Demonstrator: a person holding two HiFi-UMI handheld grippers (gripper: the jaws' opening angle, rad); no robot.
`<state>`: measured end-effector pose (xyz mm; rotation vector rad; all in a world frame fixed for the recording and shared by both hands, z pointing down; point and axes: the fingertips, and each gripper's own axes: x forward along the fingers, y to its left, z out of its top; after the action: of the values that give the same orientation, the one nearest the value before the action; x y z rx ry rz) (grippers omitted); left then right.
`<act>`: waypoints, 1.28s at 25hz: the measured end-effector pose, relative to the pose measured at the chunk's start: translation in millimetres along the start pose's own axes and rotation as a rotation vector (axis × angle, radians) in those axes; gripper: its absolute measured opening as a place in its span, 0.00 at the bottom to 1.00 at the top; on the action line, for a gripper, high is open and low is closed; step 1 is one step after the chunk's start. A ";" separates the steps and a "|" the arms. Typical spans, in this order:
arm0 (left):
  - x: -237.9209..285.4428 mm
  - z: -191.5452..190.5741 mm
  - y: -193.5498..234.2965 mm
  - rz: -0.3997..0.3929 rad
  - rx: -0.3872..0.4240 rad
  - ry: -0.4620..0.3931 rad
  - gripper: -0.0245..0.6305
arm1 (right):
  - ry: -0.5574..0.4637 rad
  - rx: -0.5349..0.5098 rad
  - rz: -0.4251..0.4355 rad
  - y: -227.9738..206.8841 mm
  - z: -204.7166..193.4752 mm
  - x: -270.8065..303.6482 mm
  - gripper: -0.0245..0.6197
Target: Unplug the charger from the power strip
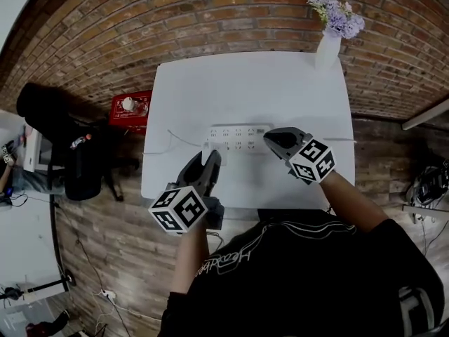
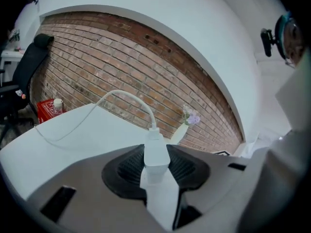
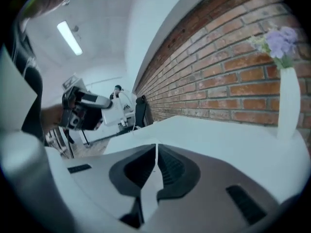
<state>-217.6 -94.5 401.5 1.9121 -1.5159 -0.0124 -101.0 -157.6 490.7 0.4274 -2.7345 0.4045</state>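
Observation:
A white charger [image 2: 156, 154] sits between the pads of my left gripper [image 2: 156, 168], which is shut on it. Its white cable [image 2: 127, 97] arcs up and runs down to the white table [image 2: 87, 125]. In the left gripper view the charger stands above the tabletop, against the brick wall. In the head view my left gripper [image 1: 210, 161] holds the charger [image 1: 208, 150] just in front of the left end of the white power strip [image 1: 238, 137]. My right gripper [image 1: 273, 137] hovers over the strip's right end; its jaws [image 3: 155, 164] are shut with nothing between them.
A white vase with purple flowers [image 1: 330, 41] stands at the table's far right corner. A red box [image 1: 130, 109] sits left of the table, beside a black chair [image 1: 63, 142]. The table's front edge [image 1: 238, 203] is close to the person's body.

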 end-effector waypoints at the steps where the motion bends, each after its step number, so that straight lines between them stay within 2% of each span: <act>1: -6.9 0.7 -5.7 -0.014 -0.013 -0.016 0.25 | -0.018 0.068 0.034 7.8 5.7 -7.1 0.05; 3: -20.8 2.6 -17.9 -0.036 -0.023 -0.047 0.25 | -0.076 0.166 0.113 26.2 22.7 -23.4 0.04; 5: -34.7 2.1 -30.3 -0.051 -0.017 -0.066 0.25 | -0.135 0.203 0.165 44.3 42.9 -41.6 0.04; 8: -55.6 -5.5 -45.9 -0.059 0.012 -0.073 0.25 | -0.205 0.204 0.217 71.6 69.9 -67.4 0.03; 12: -79.2 -17.5 -63.0 -0.076 0.040 -0.067 0.25 | -0.271 0.144 0.264 104.6 98.1 -95.7 0.03; 21: -107.2 -28.8 -90.9 -0.106 0.077 -0.103 0.25 | -0.281 0.064 0.279 147.8 96.7 -123.0 0.03; 32: -114.3 -34.4 -100.5 -0.123 0.072 -0.125 0.25 | -0.225 0.039 0.277 160.9 89.5 -123.4 0.03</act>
<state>-154.0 29.6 331.3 2.0940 -1.4943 -0.1366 -70.6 -10.0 328.2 0.1063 -3.0209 0.5077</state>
